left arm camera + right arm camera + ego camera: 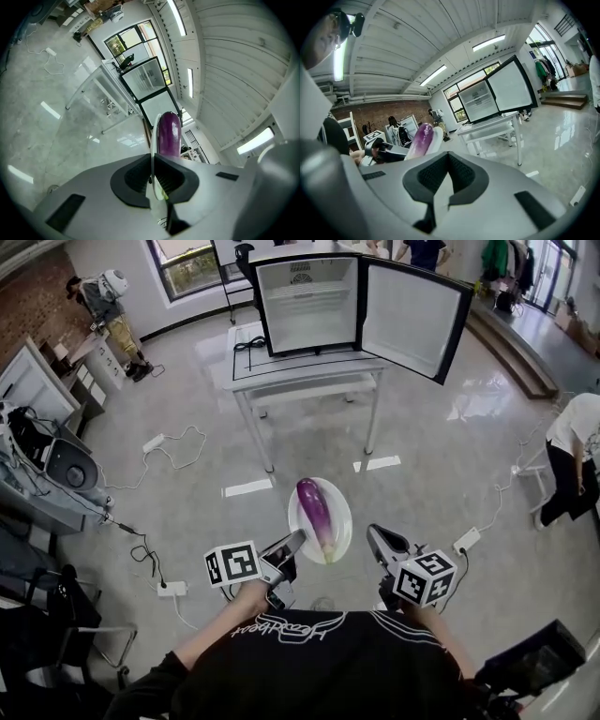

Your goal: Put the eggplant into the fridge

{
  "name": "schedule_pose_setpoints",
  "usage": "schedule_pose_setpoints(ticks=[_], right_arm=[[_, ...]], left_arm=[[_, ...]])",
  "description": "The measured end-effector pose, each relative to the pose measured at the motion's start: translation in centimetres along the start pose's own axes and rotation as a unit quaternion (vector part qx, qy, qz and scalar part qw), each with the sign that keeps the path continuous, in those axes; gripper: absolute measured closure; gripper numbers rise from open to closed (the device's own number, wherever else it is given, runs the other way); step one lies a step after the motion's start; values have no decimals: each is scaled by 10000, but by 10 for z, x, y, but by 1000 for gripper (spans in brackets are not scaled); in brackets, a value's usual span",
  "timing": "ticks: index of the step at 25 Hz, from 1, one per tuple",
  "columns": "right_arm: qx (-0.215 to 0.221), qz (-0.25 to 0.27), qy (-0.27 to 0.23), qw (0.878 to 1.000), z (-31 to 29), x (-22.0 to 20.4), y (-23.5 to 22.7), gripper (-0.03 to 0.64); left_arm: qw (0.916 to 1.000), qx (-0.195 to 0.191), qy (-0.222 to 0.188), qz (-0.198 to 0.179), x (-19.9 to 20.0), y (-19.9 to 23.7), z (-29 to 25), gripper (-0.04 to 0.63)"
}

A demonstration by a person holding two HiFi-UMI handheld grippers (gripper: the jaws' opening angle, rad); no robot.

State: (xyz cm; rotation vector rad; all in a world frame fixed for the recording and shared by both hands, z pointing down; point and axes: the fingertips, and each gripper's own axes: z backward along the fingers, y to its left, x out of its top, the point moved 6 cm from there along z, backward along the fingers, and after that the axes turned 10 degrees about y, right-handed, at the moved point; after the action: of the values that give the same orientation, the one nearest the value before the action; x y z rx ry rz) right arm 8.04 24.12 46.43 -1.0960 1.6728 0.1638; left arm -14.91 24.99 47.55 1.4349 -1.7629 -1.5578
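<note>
Centre frame, the left gripper (298, 540) pinches the rim of a round white plate (343, 512) bearing the long purple eggplant (312, 505). The right gripper (375, 534) beside it seems pressed together, empty

The eggplant (313, 510) is purple with paler streaks, the plate (343, 521) white, the fridge (305, 306) white inside, black-edged.
</note>
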Motion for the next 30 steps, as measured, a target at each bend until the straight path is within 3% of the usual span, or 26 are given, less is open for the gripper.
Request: schedule_pose_setpoints(ticks=[10, 22, 30], right_arm=[[-25, 280, 10, 9996, -62, 45, 0, 611], [346, 583, 11, 9977, -91, 67, 6, 611], [768, 722, 122, 9944, -134, 88, -1, 611]], left_arm=[[9995, -258, -162, -118, 73, 19, 1, 572], [9966, -443, -644, -268, 92, 18, 21, 571], [9943, -222, -1029, 163, 116, 36, 24, 571]])
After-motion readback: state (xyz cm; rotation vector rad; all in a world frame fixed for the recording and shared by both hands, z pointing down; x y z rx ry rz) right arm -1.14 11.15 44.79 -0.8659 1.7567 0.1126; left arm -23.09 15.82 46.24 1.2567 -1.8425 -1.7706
